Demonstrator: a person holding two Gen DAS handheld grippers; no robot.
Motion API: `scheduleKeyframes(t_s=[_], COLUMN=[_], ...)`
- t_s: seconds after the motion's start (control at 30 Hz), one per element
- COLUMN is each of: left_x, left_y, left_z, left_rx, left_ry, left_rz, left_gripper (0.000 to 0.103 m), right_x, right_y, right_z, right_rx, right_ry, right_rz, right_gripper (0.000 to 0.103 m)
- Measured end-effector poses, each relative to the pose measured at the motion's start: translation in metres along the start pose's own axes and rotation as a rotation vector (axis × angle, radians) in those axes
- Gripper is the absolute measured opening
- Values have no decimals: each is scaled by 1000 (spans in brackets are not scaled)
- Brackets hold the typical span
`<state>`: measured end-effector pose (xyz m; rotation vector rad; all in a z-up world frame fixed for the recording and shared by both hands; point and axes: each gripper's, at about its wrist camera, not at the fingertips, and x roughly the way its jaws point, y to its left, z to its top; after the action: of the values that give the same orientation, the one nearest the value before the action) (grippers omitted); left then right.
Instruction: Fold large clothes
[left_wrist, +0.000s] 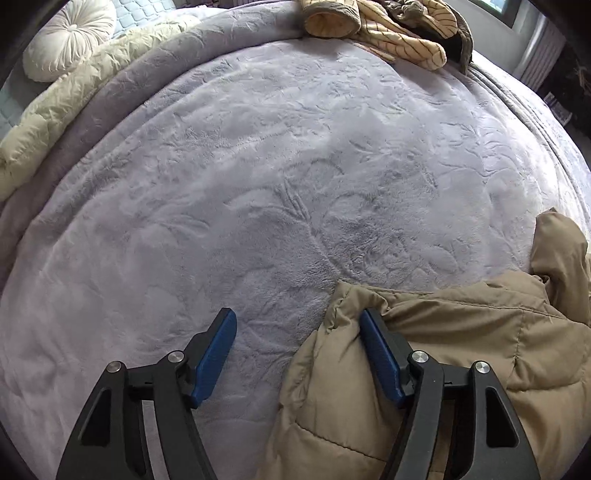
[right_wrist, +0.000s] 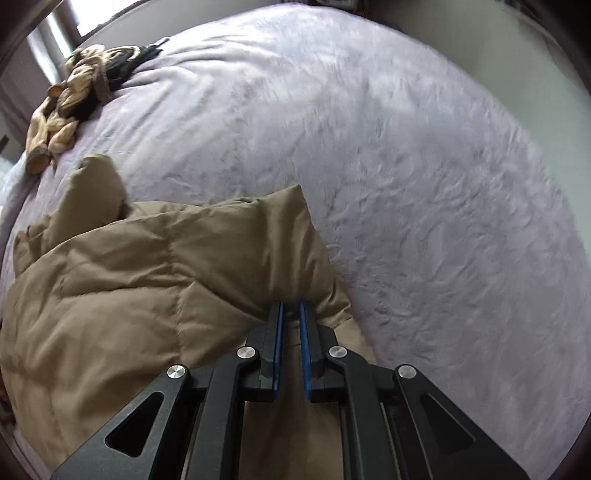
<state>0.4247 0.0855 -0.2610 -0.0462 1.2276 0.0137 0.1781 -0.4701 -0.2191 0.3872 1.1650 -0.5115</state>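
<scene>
Left wrist view, from 9 o'clock across: a cream quilt (left_wrist: 55, 122) and a round white cushion (left_wrist: 70, 37) lie along the far left edge of the bed. The lilac plush blanket (left_wrist: 277, 166) covers the bed and fills the centre. At 12 to 1 o'clock a striped yellow garment (left_wrist: 388, 26) sits in a heap, well apart from the work.

The left gripper (left_wrist: 299, 321) stands wide open and grips nothing. Its left pad hangs over bare blanket; its right pad lies against the edge fold of the tan puffer jacket (left_wrist: 461, 350), which lies on the blanket from 4 to 6 o'clock.

Right wrist view: the tan puffer jacket (right_wrist: 147, 277) occupies 7 to 9 o'clock, with a raised corner near centre. The right gripper (right_wrist: 290, 306) is closed almost fully on a thin pinch of the jacket's shell at its right-hand edge.

Handling assessment: the jacket looks light, soft and bulky, with a smooth quilted shell that is likely slippery. The filling will probably spring back, so folds may not hold unless pressed down. A thin pinch of shell alone may slide out. The better hold is judged to be at a seam, hem or corner, taking in the full padded thickness, with the two grippers set well apart along one edge.
</scene>
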Motion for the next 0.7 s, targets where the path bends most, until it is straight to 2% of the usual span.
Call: scheduleKeyframes(t_s=[0.17,0.33,0.4,0.47,0.7], left_x=[-36,-72,-86,-97,-128], left_y=[7,8,6,3,-1], left_z=[-3,-28,-45,-61,-111], left_rx=[8,45,57,72,73], left_ry=[-21,0,10,23,65], left_rz=[-14,-17,-32,-44,-93], left_gripper=[71,71,71,71,71], right_x=[-16,-52,-65,-77,-111], right_y=[-5,-8,-8,-6,8], right_z=[8,-4,-12,-20,-63], right_rx=[41,74,95,108,116], right_ry=[-14,-41,-44,-43,-1], right_rz=[20,89,122,146,227], right_gripper=[10,12,20,35,41])
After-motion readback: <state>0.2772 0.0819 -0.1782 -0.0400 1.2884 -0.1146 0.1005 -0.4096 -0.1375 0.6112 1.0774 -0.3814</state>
